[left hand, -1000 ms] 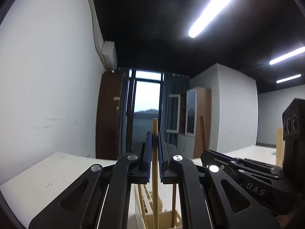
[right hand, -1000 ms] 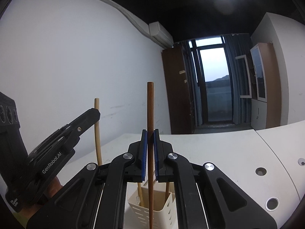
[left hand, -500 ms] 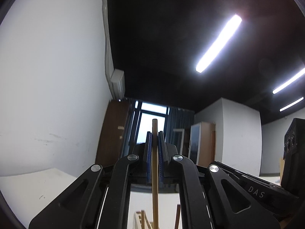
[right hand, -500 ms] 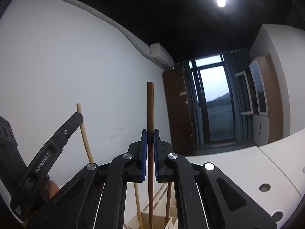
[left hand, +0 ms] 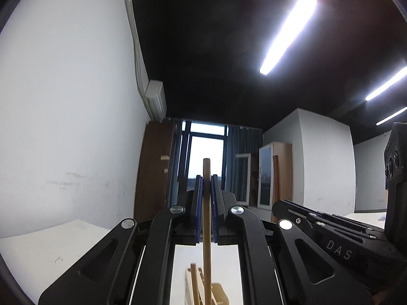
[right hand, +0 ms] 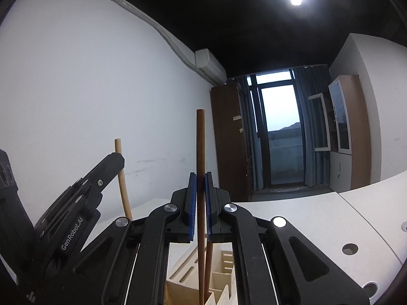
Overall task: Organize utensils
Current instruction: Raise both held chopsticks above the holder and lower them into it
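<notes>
My left gripper (left hand: pixel 206 178) is shut on a light wooden chopstick (left hand: pixel 207 228), held upright above a cream utensil holder (left hand: pixel 216 293) at the bottom edge. My right gripper (right hand: pixel 200 175) is shut on a dark brown chopstick (right hand: pixel 200 152), held upright, its lower end going down into the cream slotted holder (right hand: pixel 223 274). A second dark stick (right hand: pixel 209 259) stands in the holder beside it. In the right wrist view the left gripper (right hand: pixel 112 162) shows at the left with its light chopstick (right hand: pixel 122 175). In the left wrist view the right gripper's body (left hand: pixel 330 239) is close on the right.
A white table (right hand: pixel 318 218) with round cable holes (right hand: pixel 350 249) stretches to the right. A white wall (left hand: pixel 63 127) is on the left. A brown door, a window with curtains and a cabinet (right hand: pixel 343 132) are far behind.
Both wrist views have dipped back down a little, and more of the cream holder shows under the right gripper. Both grippers stay shut on their chopsticks.
</notes>
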`<action>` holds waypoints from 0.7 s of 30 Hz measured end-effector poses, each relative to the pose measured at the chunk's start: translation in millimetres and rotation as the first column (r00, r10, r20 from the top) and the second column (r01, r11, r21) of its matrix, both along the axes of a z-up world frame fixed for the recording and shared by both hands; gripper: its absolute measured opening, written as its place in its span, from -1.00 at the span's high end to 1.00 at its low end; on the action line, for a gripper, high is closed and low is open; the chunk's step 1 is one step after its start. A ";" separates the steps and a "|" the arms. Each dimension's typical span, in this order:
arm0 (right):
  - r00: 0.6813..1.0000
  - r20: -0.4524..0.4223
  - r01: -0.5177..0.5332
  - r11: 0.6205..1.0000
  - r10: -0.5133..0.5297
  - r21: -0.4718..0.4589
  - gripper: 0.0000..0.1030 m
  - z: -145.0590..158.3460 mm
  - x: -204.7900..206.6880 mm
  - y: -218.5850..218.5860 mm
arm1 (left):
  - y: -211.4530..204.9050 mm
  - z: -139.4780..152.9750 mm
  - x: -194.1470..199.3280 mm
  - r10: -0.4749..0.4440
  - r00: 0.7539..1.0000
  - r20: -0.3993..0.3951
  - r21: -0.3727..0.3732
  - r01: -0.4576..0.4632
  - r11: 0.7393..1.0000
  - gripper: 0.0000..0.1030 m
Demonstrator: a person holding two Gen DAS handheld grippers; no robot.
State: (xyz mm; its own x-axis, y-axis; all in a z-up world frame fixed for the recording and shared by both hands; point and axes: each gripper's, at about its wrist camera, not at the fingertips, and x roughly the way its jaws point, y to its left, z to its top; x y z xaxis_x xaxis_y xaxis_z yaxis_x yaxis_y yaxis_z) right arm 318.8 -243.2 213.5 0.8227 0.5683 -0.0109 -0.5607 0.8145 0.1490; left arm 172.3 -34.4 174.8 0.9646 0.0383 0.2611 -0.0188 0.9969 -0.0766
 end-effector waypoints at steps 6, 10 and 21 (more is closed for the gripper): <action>0.999 -0.037 -0.004 0.999 0.003 -0.045 0.86 -12.1 3.8 4.2 | 0.9 -5.9 5.3 -0.014 0.998 -0.069 0.024 0.015 1.000 0.89; 0.999 -0.047 -0.007 0.998 0.004 -0.056 0.86 -15.9 4.2 4.3 | 3.6 -7.7 4.1 -0.012 0.996 -0.086 0.030 0.015 0.999 0.89; 0.998 -0.067 -0.023 0.996 0.017 -0.083 0.86 -21.9 -6.6 6.2 | 13.1 -13.7 5.4 -0.029 0.992 -0.126 0.029 0.033 0.999 0.89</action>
